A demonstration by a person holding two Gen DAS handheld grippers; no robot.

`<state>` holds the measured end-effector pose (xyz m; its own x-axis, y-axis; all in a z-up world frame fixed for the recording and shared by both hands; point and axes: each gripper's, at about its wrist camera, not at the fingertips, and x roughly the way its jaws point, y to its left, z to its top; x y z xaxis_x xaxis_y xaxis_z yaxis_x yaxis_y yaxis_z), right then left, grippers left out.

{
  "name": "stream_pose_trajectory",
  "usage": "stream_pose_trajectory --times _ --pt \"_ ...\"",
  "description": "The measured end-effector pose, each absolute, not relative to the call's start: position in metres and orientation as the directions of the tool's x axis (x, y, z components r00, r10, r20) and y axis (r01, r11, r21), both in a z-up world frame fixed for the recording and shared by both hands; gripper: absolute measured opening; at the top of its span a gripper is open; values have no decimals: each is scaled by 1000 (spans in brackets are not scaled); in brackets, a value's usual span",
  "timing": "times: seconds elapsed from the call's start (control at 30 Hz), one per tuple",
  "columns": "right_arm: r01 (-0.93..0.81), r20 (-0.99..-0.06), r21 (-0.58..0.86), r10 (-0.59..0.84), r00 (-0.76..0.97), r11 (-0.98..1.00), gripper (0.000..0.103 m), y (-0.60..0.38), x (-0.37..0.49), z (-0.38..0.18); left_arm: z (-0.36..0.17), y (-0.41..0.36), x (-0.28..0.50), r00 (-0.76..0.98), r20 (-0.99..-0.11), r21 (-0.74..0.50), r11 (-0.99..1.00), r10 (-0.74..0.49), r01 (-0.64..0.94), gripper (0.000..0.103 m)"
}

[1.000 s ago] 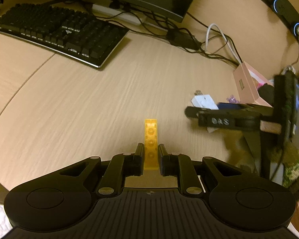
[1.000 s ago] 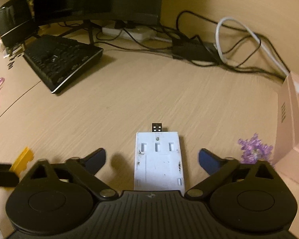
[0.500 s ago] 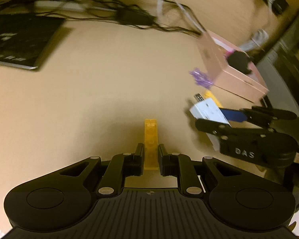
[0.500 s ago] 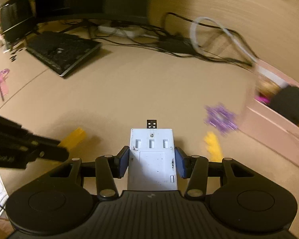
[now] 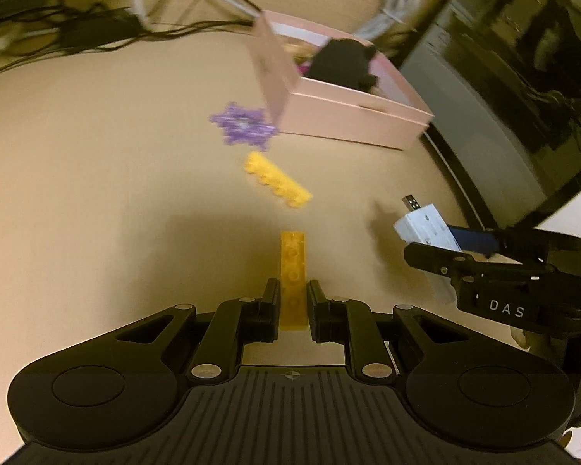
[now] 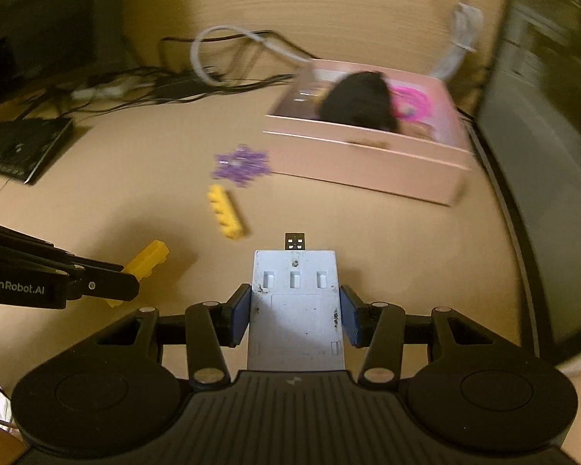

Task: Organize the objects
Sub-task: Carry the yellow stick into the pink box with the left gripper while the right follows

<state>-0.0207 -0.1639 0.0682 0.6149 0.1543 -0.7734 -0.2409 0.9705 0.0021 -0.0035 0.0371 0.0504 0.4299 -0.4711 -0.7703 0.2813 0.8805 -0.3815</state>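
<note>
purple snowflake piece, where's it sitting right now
In both wrist views the purple snowflake piece lies flat on the desk just off the pink box's near corner, with a loose yellow brick beside it.

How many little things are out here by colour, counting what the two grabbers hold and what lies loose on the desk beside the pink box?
Yellow: 2, a held brick and a loose brick
Purple: 1, a snowflake piece
White: 1, a held USB device
Total: 4
</note>
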Motion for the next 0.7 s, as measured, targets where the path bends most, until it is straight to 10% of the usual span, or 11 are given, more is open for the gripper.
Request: stream_pose_trajectory --times 0.7 --pt "-29 -728 76 76 681 997 47 -249 -58 62 62 -40 26 459 -782 -293 899 -422 326 17"
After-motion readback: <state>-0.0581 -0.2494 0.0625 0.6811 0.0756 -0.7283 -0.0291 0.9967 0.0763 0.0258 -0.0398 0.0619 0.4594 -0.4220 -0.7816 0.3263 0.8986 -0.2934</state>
